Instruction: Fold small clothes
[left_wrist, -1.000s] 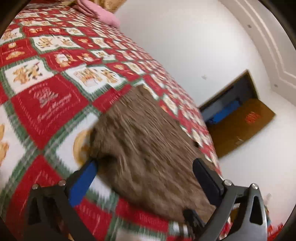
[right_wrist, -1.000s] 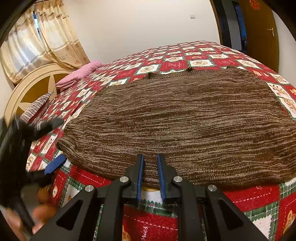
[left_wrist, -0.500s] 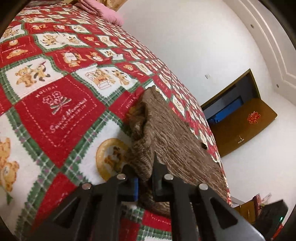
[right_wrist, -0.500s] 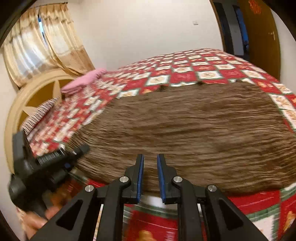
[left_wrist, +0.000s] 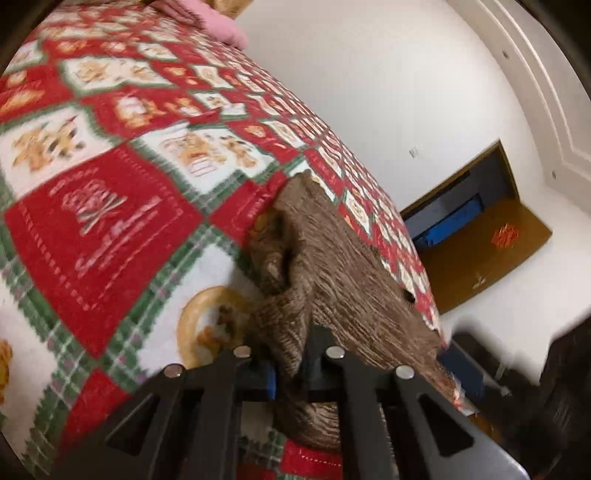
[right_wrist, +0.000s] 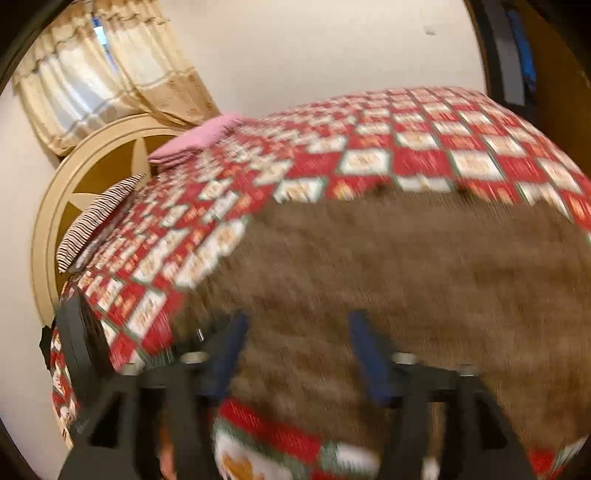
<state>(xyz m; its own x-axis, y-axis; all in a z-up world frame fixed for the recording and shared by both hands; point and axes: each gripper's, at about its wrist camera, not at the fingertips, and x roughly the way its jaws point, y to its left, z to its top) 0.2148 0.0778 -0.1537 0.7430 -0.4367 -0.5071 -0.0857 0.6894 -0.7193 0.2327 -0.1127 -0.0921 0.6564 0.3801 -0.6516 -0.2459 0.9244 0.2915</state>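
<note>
Since a second ago the left gripper (left_wrist: 290, 373) has clamped the brown knit garment's (left_wrist: 354, 291) bunched corner, ready to lift it for a fold. The right gripper (right_wrist: 295, 350), jaws just spread and empty, hovers over the garment's near hem on the patchwork quilt (right_wrist: 417, 147).

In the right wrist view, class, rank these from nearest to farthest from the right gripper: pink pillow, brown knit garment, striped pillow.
1. Brown knit garment: directly under the right gripper, between its fingers.
2. Striped pillow: far left, by the headboard.
3. Pink pillow: behind it, at the bed's head.
</note>
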